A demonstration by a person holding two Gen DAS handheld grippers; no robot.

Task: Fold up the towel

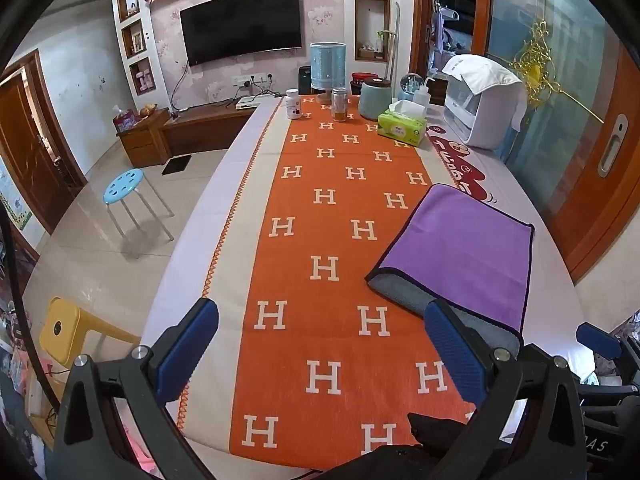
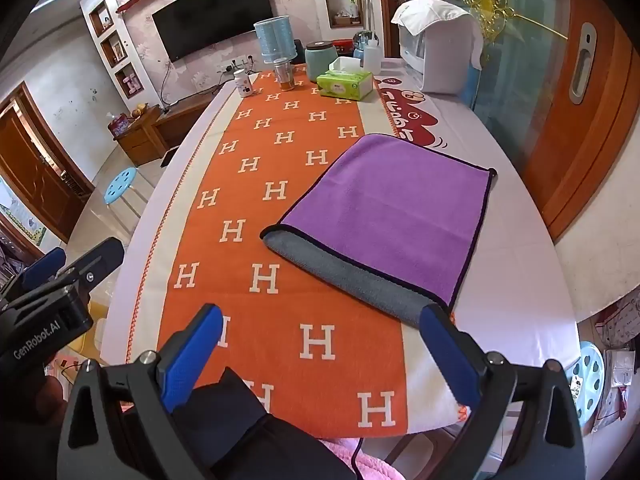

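Nearest, the left gripper (image 1: 320,344) and right gripper (image 2: 320,344) hover over the orange cloth (image 1: 320,280), each with fingers spread wide and holding nothing. Beyond them the purple towel (image 2: 396,208) lies folded on the table's right side, its grey underside showing along the near edge. Farther back stands a tissue box (image 2: 344,85).

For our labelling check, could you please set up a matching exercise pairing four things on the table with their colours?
Things:
1. towel
2. tissue box
3. table runner
4. tall cylinder at the far end

Colours:
A. orange with white H letters
B. light blue
C. purple on top, grey underneath
D. green

Pairs: 1-C, 2-D, 3-A, 4-B
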